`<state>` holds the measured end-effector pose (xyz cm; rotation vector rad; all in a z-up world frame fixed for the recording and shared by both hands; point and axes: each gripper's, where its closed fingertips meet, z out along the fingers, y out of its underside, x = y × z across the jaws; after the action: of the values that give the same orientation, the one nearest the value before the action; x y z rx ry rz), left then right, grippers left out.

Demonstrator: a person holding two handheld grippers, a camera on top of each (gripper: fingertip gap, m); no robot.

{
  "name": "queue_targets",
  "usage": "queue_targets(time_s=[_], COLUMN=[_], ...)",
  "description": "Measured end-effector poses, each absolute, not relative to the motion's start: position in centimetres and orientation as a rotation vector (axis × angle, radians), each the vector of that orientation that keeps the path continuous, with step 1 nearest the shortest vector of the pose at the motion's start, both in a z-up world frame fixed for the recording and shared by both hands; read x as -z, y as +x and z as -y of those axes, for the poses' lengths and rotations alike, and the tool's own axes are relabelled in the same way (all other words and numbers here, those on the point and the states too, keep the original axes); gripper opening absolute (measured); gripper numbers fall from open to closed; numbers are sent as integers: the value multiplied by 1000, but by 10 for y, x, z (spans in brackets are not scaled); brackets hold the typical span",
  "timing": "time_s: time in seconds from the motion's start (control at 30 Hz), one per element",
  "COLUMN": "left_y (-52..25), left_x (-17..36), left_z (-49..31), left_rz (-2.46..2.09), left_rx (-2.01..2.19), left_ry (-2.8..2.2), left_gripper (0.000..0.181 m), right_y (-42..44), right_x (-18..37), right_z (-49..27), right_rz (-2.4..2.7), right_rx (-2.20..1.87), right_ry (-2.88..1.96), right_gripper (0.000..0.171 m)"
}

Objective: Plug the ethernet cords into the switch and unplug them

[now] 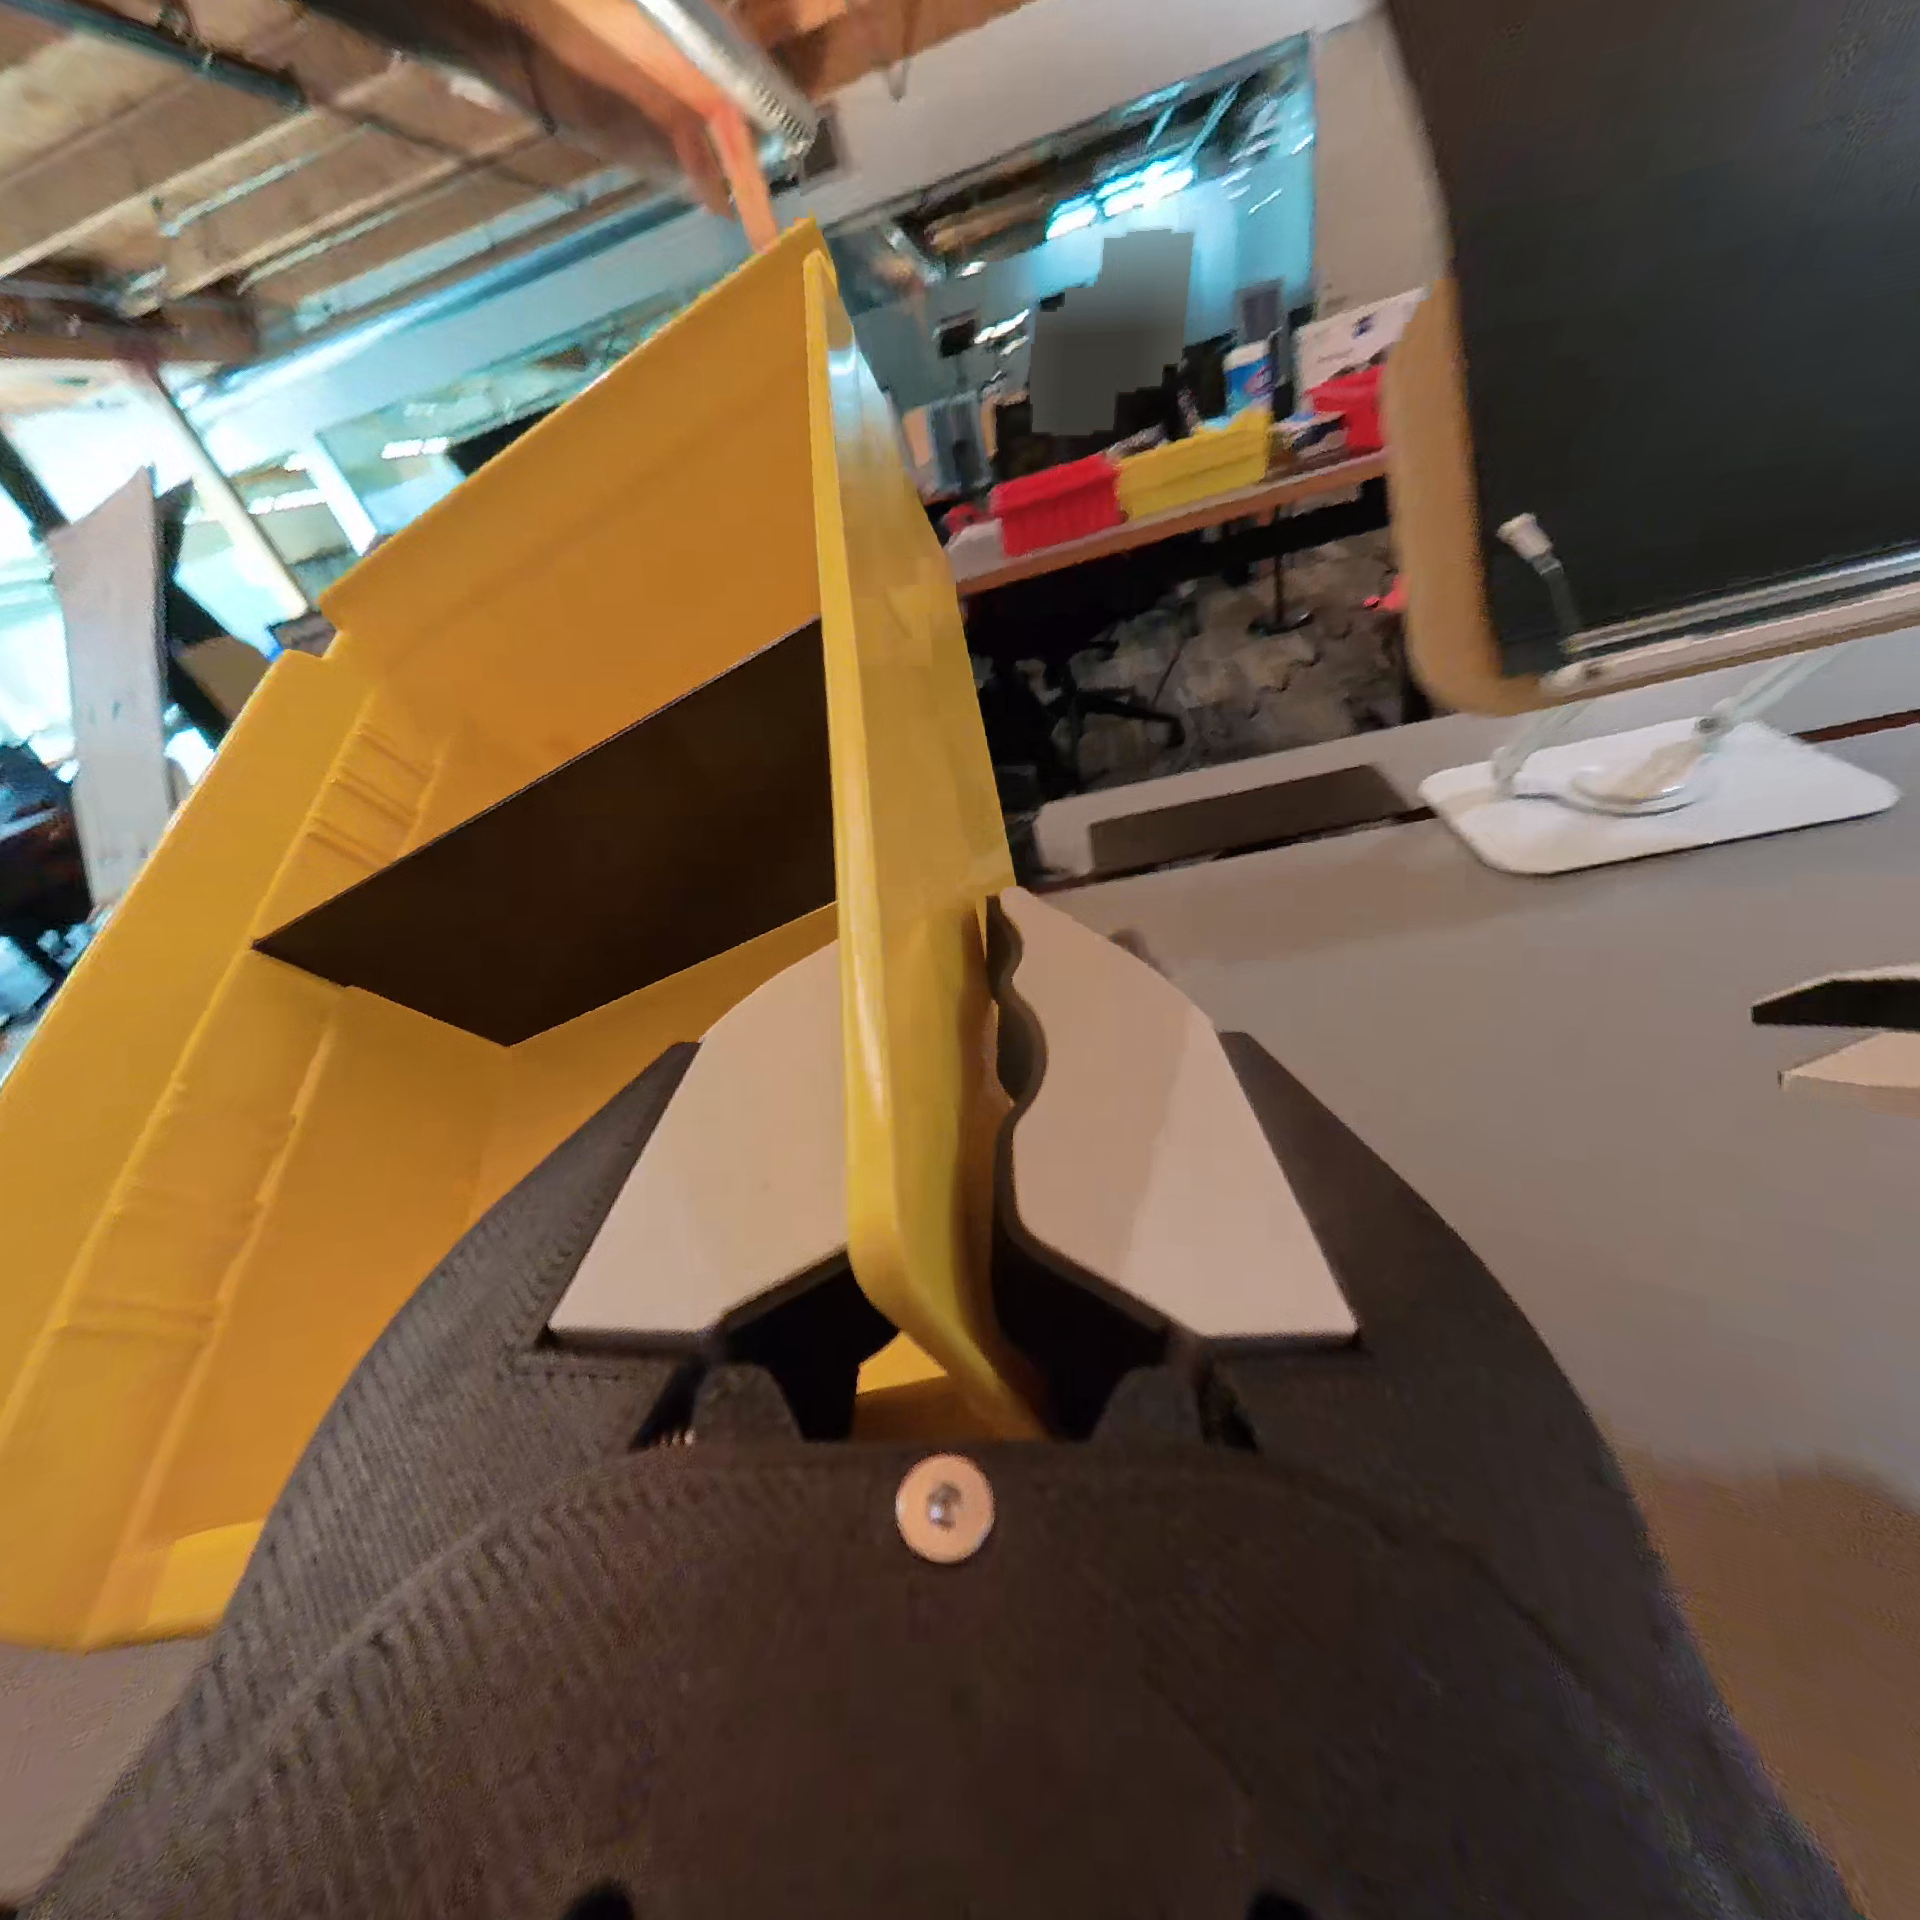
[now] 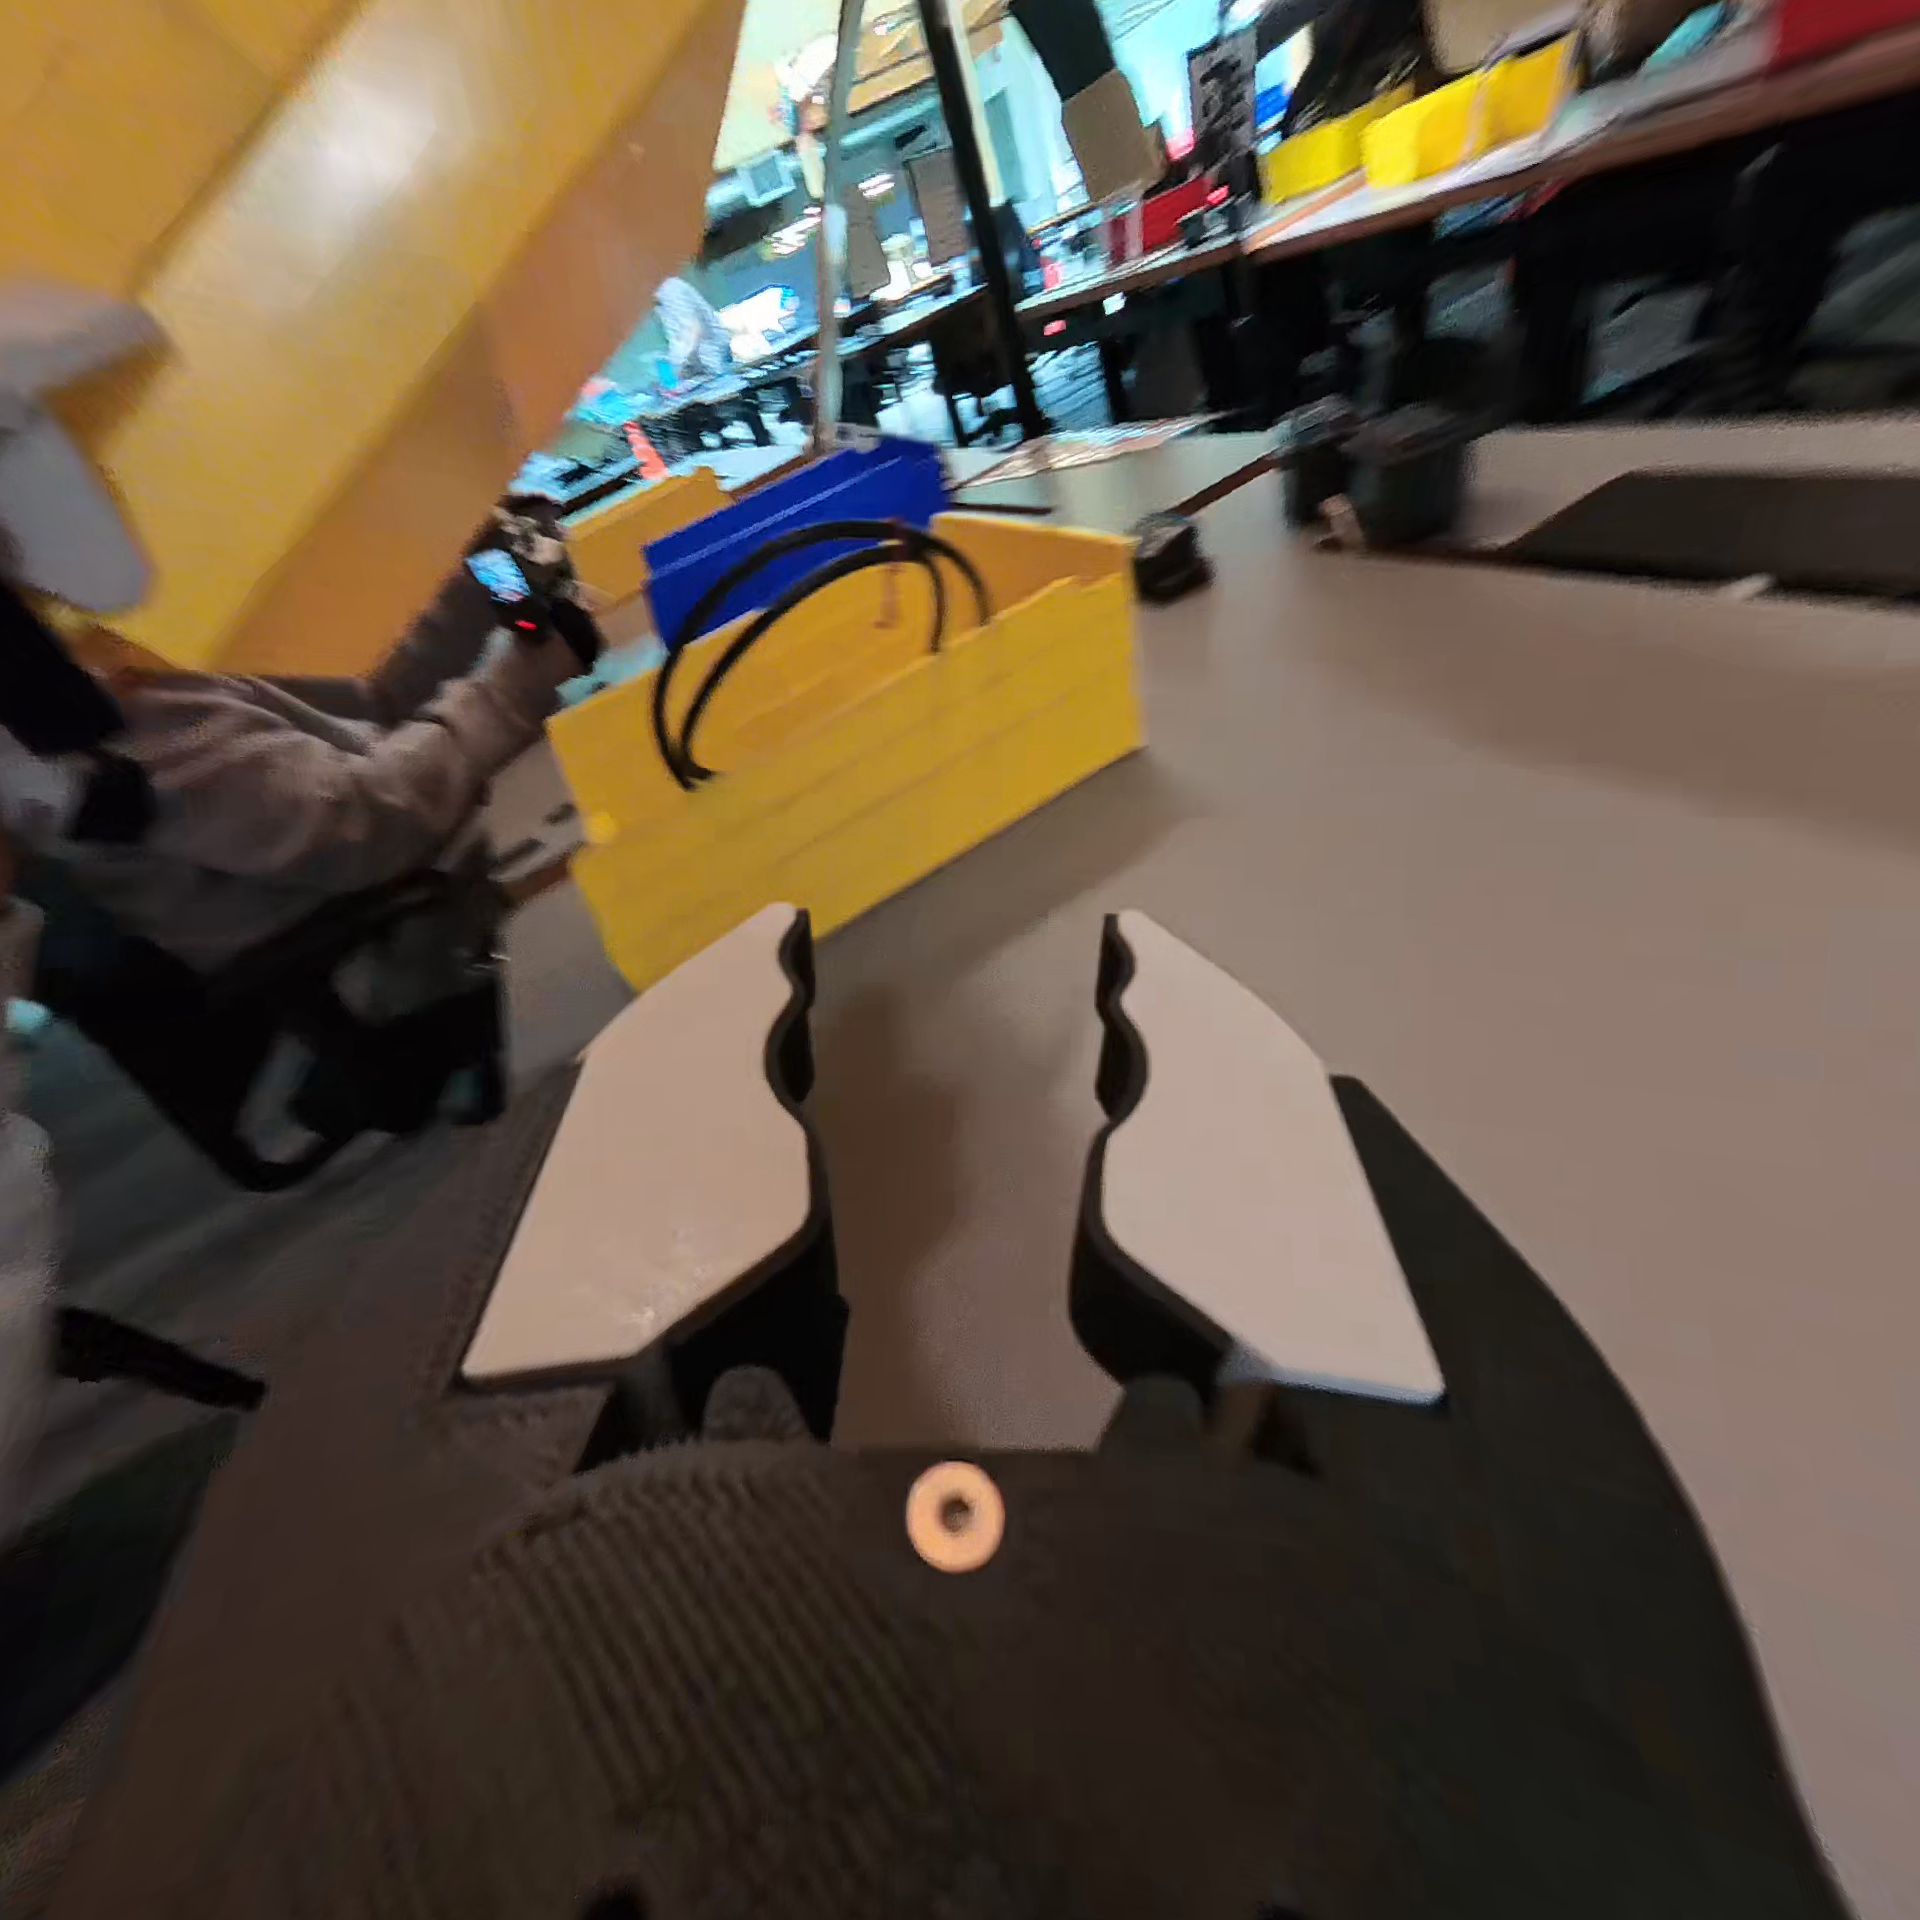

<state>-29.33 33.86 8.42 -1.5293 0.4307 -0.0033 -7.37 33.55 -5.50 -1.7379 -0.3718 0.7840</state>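
Two grippers show, one per view. The left gripper (image 1: 914, 1049) is clamped on the wall of a tilted yellow bin (image 1: 436, 935) filling the left half of its frame. The right gripper (image 2: 951, 1029) has its fingers apart over the grey bench (image 2: 1455, 935), holding nothing. Beyond it, mid-frame, black cords (image 2: 821, 644) arch out of another yellow bin (image 2: 883, 810). The switch cannot be made out.

No legible writing anywhere.
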Motion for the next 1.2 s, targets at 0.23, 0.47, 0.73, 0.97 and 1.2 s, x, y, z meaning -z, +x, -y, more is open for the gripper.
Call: queue_targets(time_s=[0.23, 0.47, 0.73, 0.97, 1.2], left_y=[-138, 1, 63, 88, 114], left_x=[-97, -48, 45, 86, 112], left_z=[-294, -245, -258, -270, -235], left_rz=[-698, -967, -1173, -1258, -1355], left_rx=[278, 591, 607, 534, 622], left_ry=[-1371, -1332, -1415, -1408, -1418], left_gripper=[5, 7, 8, 8, 8], right_y=[91, 203, 250, 226, 218], right_x=[64, 53, 58, 77, 82], right_z=[-297, -293, -256, -242, -245], right_rz=[292, -175, -290, -146, -90], right_rx=[-485, -579, -359, -197, -159], right_ry=[-1577, -1527, -1520, -1624, -1633], right_gripper=[42, 40, 40, 44, 44])
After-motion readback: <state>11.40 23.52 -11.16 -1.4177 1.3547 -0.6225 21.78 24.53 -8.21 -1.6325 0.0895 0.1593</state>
